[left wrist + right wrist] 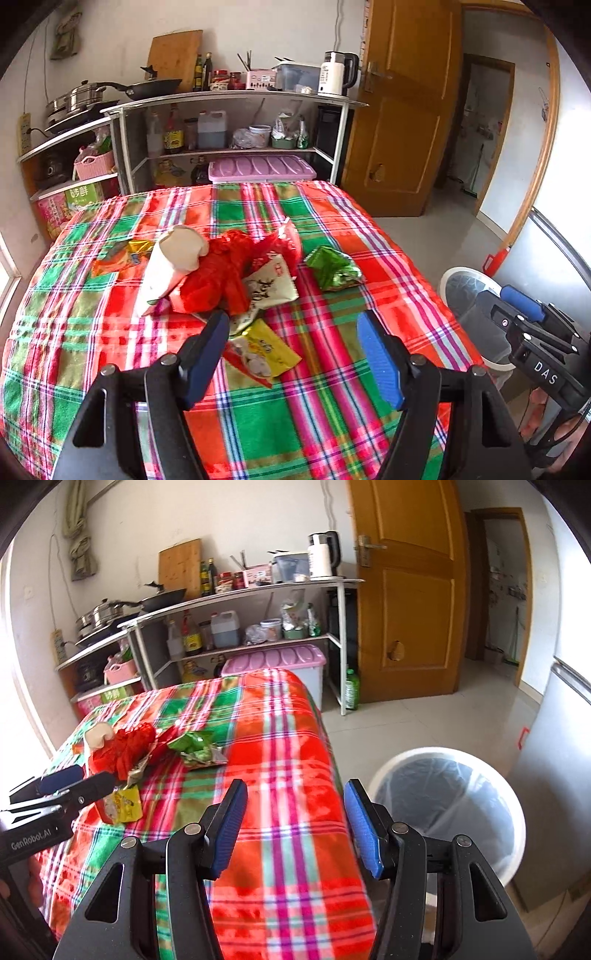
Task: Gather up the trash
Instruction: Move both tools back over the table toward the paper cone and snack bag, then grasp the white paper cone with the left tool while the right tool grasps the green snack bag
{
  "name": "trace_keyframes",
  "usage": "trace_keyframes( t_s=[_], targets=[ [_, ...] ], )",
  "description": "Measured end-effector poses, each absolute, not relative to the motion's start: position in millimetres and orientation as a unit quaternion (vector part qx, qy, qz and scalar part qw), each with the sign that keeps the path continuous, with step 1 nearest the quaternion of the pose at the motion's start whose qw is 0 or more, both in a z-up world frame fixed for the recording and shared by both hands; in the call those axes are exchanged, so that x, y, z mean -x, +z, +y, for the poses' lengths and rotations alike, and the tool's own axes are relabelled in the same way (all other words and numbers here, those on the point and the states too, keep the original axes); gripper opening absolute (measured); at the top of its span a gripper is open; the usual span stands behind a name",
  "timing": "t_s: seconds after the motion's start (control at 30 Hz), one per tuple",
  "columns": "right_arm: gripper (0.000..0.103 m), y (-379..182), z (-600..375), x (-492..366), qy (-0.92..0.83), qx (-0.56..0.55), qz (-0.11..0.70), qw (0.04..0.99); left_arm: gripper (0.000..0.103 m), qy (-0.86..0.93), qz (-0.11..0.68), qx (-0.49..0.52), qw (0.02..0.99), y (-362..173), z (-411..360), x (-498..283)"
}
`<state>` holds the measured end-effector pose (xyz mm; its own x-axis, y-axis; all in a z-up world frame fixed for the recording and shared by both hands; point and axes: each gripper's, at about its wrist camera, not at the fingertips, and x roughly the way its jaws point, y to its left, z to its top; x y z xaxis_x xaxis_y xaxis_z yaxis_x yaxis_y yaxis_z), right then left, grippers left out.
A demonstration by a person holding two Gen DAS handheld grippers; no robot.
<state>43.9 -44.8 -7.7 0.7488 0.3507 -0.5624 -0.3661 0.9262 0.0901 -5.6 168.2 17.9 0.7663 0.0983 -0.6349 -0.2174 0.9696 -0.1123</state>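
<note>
Yellow wrapper (264, 349), nearest the bin (447, 812): light, crinkly, slippery; pinch a raised edge; both hand-held grippers (291, 354) (295, 823) released, empty.

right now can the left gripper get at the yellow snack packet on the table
Probably yes: the left gripper is open, the yellow snack packet lies flat just ahead between its fingers, and nothing covers its near end; only a cream wrapper overlaps its far edge.

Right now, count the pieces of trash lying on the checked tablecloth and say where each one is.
6: paper cup far left with orange wrapper behind, red bag centre, white packet beside it, green wrapper right, yellow packet nearest. More may hide underneath.
</note>
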Motion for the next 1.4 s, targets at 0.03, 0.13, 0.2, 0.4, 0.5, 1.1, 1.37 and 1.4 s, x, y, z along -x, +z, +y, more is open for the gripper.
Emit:
trace_keyframes(
  t_s=[0.03, 0.13, 0.2, 0.4, 0.5, 1.1, 1.37, 1.4],
  targets=[
    [0.056, -8.3, -38.9, -45.0, 0.197, 0.017, 0.298, 0.934, 0.075, 0.094, 0.331, 0.093, 0.934, 17.1, 175.8, 7.2],
    [0.056, -9.6, -19.6, -49.1, 0.214, 0.029, 0.303, 0.928, 0.077, 0.117, 0.329, 0.101, 0.932, 15.0, 196.7, 11.9],
    [0.056, -9.7, -7.0, -51.7, 0.225, 0.034, 0.307, 0.924, 0.078, 0.127, 0.327, 0.109, 0.93, 14.2, 210.5, 14.8],
    [0.056, -11.3, 24.4, -63.9, 0.254, 0.037, 0.322, 0.911, 0.079, 0.153, 0.322, 0.125, 0.926, 14.8, 247.8, 18.9],
    [0.056, -12.3, 38.7, -71.7, 0.262, 0.04, 0.328, 0.907, 0.08, 0.159, 0.32, 0.127, 0.925, 15.0, 260.4, 19.4],
    [0.056, -36.5, 81.7, -132.1, 0.263, 0.06, 0.375, 0.887, 0.084, 0.122, 0.346, 0.089, 0.926, 9.7, 271.3, -20.5],
    [0.056, -46.0, 87.2, -142.3, 0.262, 0.075, 0.385, 0.882, 0.084, 0.138, 0.366, 0.071, 0.918, -3.7, 273.2, -37.0],
    [0.056, -46.9, 90.1, -144.0, 0.264, 0.079, 0.386, 0.881, 0.083, 0.136, 0.365, 0.071, 0.918, -4.5, 273.3, -37.7]
  ],
)
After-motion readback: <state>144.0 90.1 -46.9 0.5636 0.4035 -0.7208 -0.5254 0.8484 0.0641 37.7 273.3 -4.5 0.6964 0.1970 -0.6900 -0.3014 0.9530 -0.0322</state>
